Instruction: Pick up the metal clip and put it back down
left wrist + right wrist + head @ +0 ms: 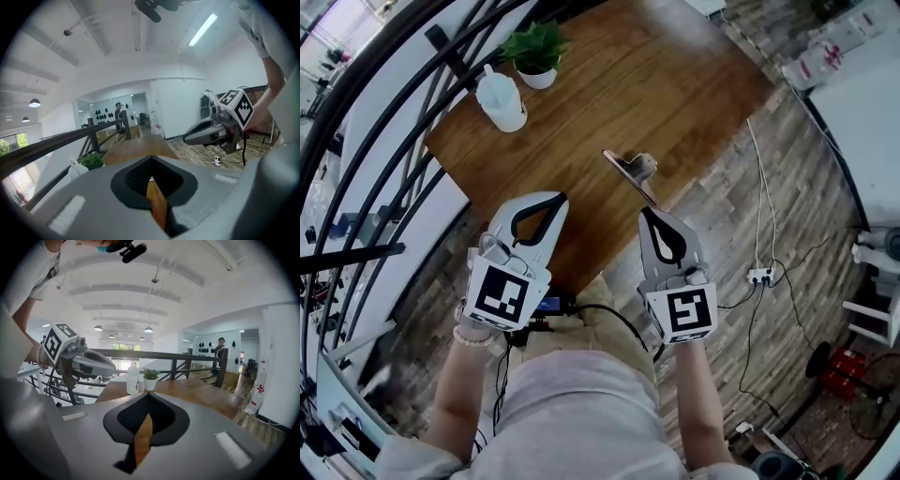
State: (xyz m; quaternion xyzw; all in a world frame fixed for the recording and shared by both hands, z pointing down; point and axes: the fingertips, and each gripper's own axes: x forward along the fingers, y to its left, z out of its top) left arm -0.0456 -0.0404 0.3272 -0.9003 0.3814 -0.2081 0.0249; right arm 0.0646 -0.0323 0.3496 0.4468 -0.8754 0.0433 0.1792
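Where table edge nears, metal clip sits (bare wood beyond).

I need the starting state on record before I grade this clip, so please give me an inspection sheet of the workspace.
Surface: wooden table, mostly bare.
Job's things: metal clip lies near the table's near edge, not held, apart from both grippers.
Clutter: white bottle and potted plant at the far left corner.
Grippers: left gripper and right gripper are both shut with nothing between the jaws, held short of the clip.
Cables: white cable runs across the floor to a power strip; black cable at the person's lap.
Surroundings: black railing on the left, plank floor on the right.
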